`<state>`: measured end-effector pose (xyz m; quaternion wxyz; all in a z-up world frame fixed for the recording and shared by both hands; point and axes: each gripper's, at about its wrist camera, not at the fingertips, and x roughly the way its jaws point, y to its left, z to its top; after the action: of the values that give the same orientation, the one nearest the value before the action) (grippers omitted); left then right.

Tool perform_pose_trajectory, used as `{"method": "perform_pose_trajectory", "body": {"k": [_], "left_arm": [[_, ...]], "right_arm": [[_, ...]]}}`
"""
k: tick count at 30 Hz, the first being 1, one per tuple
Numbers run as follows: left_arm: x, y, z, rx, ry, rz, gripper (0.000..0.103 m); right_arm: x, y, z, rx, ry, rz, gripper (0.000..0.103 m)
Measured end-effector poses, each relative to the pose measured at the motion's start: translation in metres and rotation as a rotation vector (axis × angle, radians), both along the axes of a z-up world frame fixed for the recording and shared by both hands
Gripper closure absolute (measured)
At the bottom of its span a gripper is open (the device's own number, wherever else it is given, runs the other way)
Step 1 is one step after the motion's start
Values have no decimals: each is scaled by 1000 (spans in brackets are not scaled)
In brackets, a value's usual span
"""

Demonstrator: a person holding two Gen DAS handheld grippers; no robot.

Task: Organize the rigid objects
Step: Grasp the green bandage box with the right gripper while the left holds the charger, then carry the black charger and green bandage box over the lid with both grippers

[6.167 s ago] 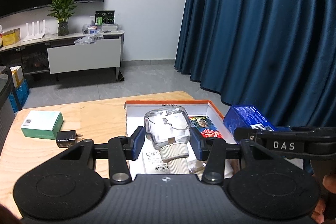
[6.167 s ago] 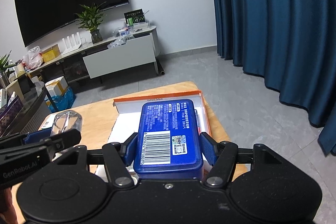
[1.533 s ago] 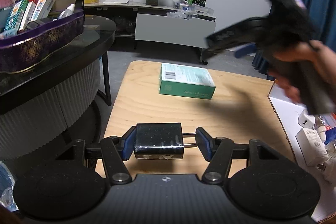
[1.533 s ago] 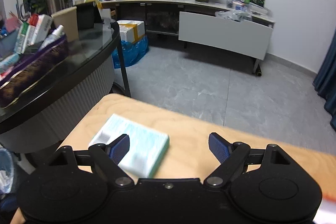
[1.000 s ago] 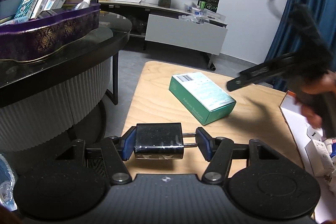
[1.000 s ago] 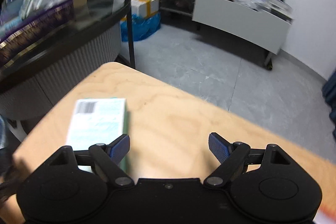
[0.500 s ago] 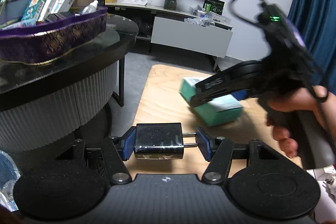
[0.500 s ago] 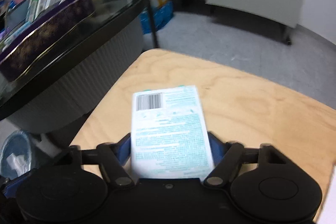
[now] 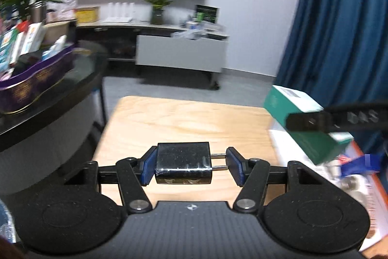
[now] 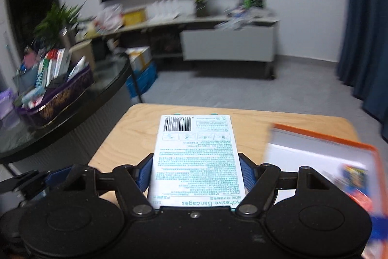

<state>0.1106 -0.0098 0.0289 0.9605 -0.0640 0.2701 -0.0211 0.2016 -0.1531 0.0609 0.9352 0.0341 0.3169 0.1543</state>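
Observation:
My left gripper [image 9: 191, 166] is shut on a black plug adapter [image 9: 183, 165], its two metal prongs pointing right, held above the wooden table [image 9: 184, 123]. My right gripper [image 10: 196, 174] is shut on a green and white box of adhesive bandages [image 10: 197, 157], held in the air. The same box [image 9: 300, 123] shows at the right of the left wrist view, above the orange-rimmed white box [image 9: 368, 200]. That orange-rimmed box [image 10: 334, 157] holds several small items and sits at the table's right end.
A dark round glass table [image 10: 72, 111] with a purple tray of boxes [image 10: 55, 86] stands left of the wooden table. A TV bench [image 9: 179, 55] with plants is at the far wall. Blue curtains [image 9: 339, 28] hang on the right.
My right gripper closed on the bandage box, lifted it off the table and carried it right, toward the orange-rimmed box. My left gripper kept hold of the adapter and turned right.

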Motion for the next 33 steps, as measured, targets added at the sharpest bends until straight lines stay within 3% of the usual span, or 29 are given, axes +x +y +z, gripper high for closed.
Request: {"method": "perform_pose_trajectory", "body": {"k": [7, 15, 22, 33], "left_arm": [[-17, -60, 18, 26, -38, -137, 42], [-34, -107, 30, 21, -80, -248, 42], [-37, -122, 26, 23, -80, -276, 42], [-43, -128, 22, 14, -62, -261, 42]], "right_arm": [[-70, -65, 10, -5, -50, -162, 19], [-120, -115, 19, -2, -120, -287, 19], [-144, -148, 16, 32, -138, -362, 19], [-152, -155, 9, 58, -133, -355, 19]]}}
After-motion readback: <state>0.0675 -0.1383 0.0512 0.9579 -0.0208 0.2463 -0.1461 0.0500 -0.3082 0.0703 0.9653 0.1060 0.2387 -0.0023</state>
